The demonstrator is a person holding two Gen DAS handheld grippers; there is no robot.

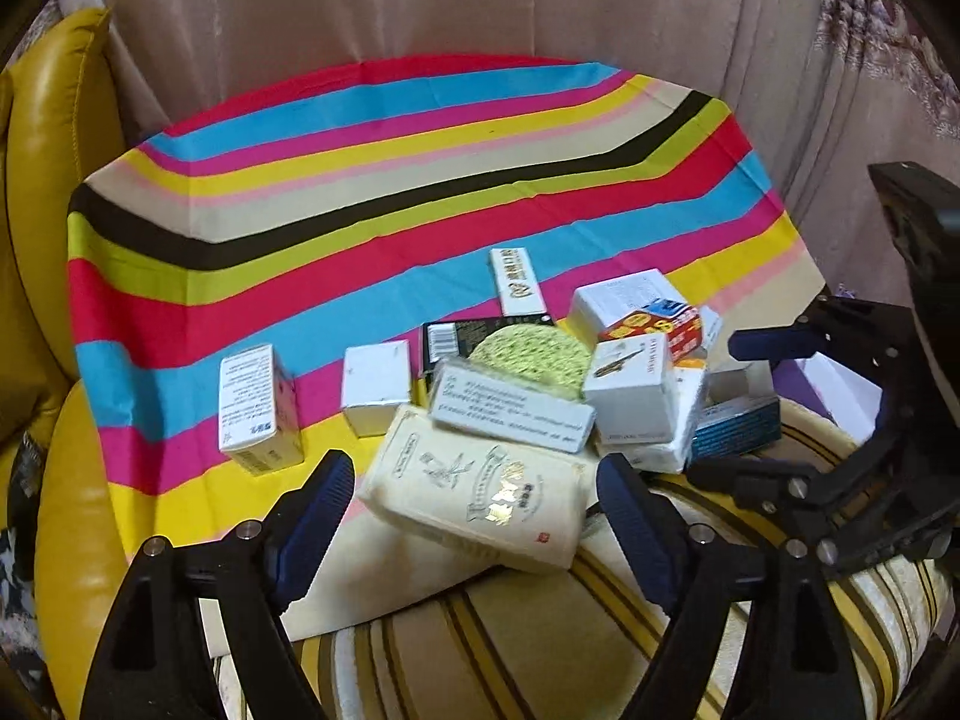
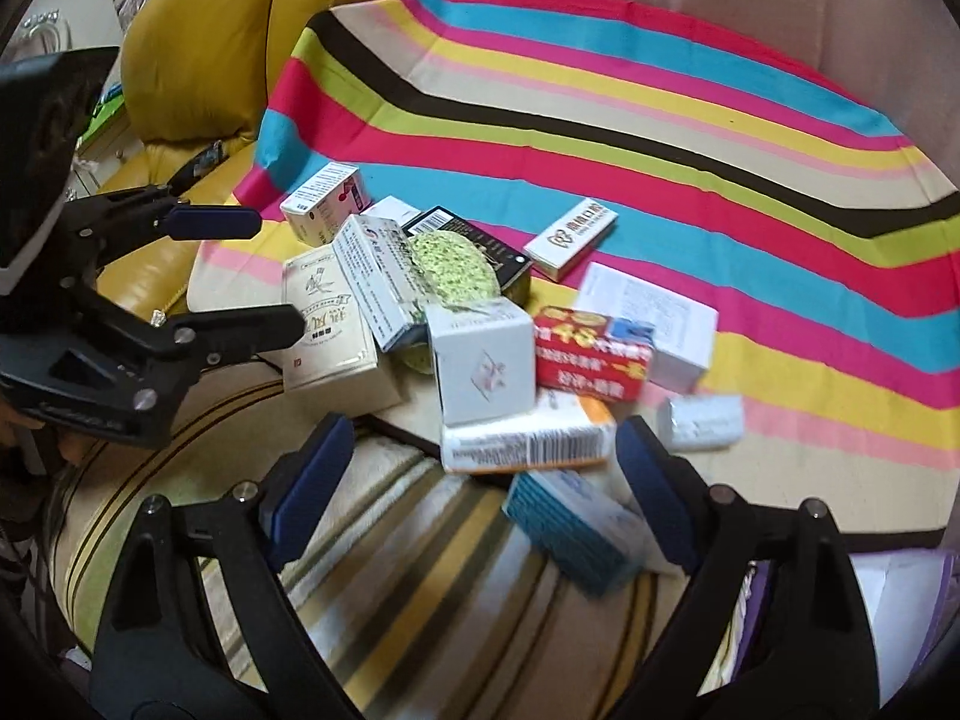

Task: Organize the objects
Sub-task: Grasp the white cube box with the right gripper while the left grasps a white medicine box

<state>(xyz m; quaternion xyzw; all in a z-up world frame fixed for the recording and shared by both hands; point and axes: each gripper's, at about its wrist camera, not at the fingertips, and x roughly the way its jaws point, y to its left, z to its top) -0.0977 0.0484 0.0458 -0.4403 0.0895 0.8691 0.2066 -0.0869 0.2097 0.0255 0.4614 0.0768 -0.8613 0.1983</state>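
Note:
A heap of small boxes lies on a striped cloth (image 1: 360, 192) over a sofa seat. My left gripper (image 1: 474, 516) is open, its jaws either side of a cream box (image 1: 480, 498) with gold print, which also shows in the right wrist view (image 2: 324, 324). My right gripper (image 2: 480, 480) is open above a white barcode box (image 2: 528, 441) and a blurred blue box (image 2: 570, 534). The heap also holds a green round sponge (image 1: 528, 354), a white cube box (image 2: 483, 360), a red box (image 2: 591, 354) and a white medicine box (image 1: 255, 408) standing apart at the left.
A yellow leather cushion (image 1: 54, 192) borders the left side. A beige curtain-like backrest (image 1: 480, 0) rises behind. A striped seat pad (image 2: 420, 588) lies nearest me. A purple and white item (image 1: 840, 384) sits at the right edge.

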